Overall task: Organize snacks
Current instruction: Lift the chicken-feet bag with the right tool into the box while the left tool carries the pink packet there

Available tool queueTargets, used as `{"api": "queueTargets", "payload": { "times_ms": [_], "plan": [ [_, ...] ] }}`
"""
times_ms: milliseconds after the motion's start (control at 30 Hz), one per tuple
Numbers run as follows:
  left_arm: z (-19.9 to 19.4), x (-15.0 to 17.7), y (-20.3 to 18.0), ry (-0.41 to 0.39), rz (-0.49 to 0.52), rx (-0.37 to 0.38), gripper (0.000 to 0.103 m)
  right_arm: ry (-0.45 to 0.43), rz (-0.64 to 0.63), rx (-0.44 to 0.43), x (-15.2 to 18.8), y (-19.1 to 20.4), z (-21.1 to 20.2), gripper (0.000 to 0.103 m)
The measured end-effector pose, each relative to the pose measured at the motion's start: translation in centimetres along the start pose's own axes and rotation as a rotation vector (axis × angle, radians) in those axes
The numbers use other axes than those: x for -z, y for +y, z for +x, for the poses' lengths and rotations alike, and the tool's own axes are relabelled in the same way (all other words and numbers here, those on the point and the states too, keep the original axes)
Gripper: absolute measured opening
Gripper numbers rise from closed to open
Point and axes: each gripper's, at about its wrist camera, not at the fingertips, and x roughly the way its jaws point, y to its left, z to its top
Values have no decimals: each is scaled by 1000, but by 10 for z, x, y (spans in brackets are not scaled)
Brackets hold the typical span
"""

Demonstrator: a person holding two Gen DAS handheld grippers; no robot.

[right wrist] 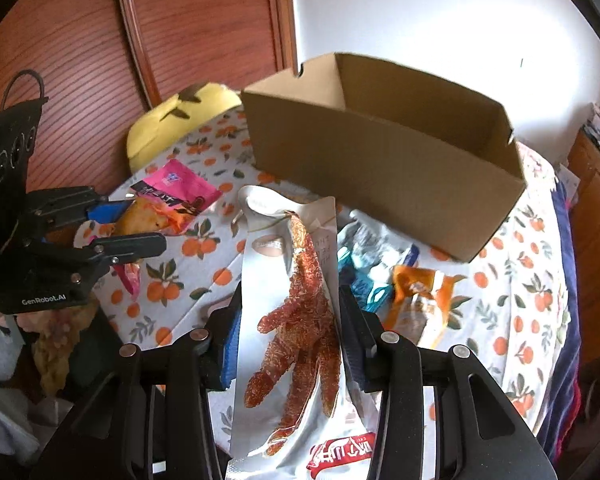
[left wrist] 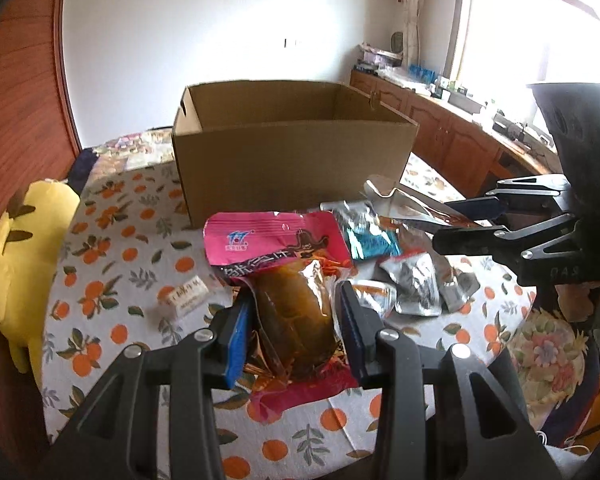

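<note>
Now, largest first: your cardboard box (left wrist: 292, 152) stands open-topped at the far side of the orange-print tablecloth (left wrist: 112, 248), nothing visible inside from either wrist view. Just in front of it lies the loose pile — a teal-and-silver packet (left wrist: 370, 236), small silver sachets (left wrist: 416, 284), an orange packet (right wrist: 420, 300).

Your left gripper (left wrist: 294, 320) is clenched across the pink snack pouch (left wrist: 276, 248), pads pressing the clear window over the brown contents. Your right gripper (right wrist: 288, 336) is clamped on the silver chicken-foot pouch (right wrist: 292, 280), which juts forward toward the box.

Handling judgement: both pouches look light, limp and slick — film will likely crumple and slide. Grip over the firm contents, not the flat sealed edges. A small white box (left wrist: 186, 298) sits apart at the left.
</note>
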Motion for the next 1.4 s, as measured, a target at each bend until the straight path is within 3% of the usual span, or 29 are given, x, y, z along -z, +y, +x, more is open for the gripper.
{"api": "queueTargets", "payload": {
  "times_ms": [367,767,1100,1400],
  "plan": [
    [-12,-38,6,-66,-3,-9,39,-84,9,15,-20,-20,-29,43],
    [-2,-88,16,-119,13,-29,39,-131,20,41,-59,-51,-33,43],
    [27,-136,23,-133,38,-36,39,-154,14,54,-99,-77,-17,44],
    [65,-178,35,-126,59,-52,39,-145,11,75,-138,-109,21,44]
  ]
}}
